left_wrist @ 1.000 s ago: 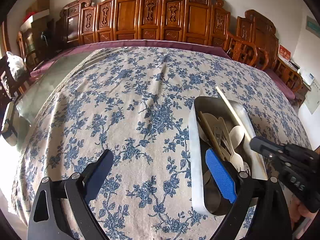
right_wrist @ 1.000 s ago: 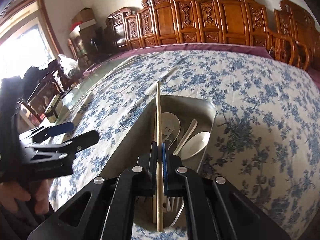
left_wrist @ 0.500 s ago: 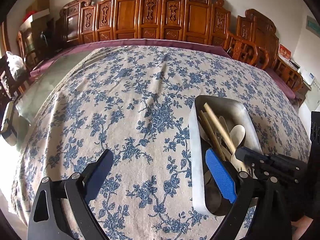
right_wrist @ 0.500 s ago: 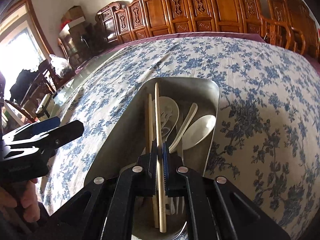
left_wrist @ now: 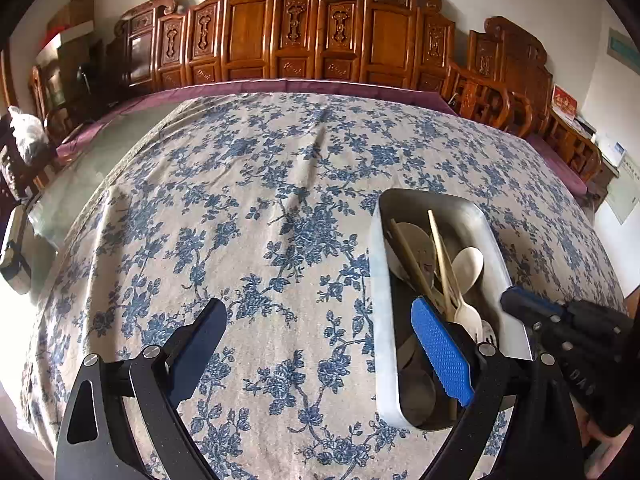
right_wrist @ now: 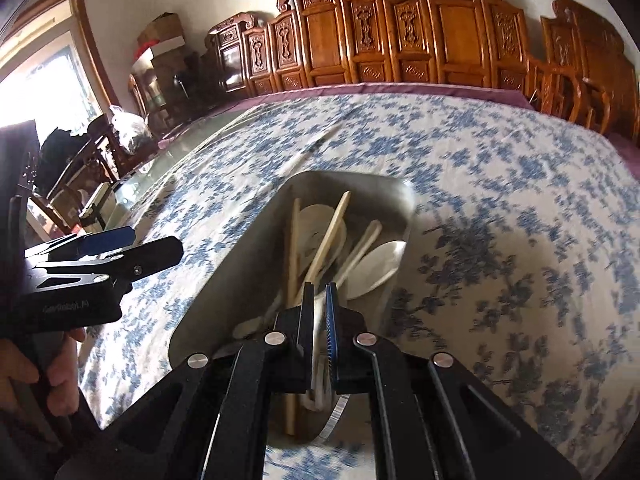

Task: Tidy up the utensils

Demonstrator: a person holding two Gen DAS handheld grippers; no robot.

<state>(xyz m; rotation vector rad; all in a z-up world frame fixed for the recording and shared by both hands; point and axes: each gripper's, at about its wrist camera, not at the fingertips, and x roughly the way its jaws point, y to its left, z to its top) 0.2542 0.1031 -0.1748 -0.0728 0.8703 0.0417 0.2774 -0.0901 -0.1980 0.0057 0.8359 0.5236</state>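
Observation:
A grey metal tray (left_wrist: pixel 382 292) (right_wrist: pixel 240 264) sits on the blue-flowered tablecloth (left_wrist: pixel 256 208). It holds two wooden chopsticks (left_wrist: pixel 440 256) (right_wrist: pixel 328 236), white spoons (left_wrist: pixel 466 268) (right_wrist: pixel 376 264) and a fork. My left gripper (left_wrist: pixel 316 340) is open wide and empty, its right finger over the tray's near end. My right gripper (right_wrist: pixel 320 312) hovers over the tray's near end, jaws slightly apart and empty; it also shows in the left wrist view (left_wrist: pixel 520 300) at the right.
Carved wooden chairs (left_wrist: pixel 288 36) line the table's far edge. A bare glass tabletop with a small box (left_wrist: pixel 16 248) lies at the left. The left gripper (right_wrist: pixel 100 264) and the hand holding it show at the left of the right wrist view.
My right gripper has let go of the chopstick, which now lies in the tray beside the other one. The right gripper has pulled back toward the tray's near end. The left gripper stayed still.

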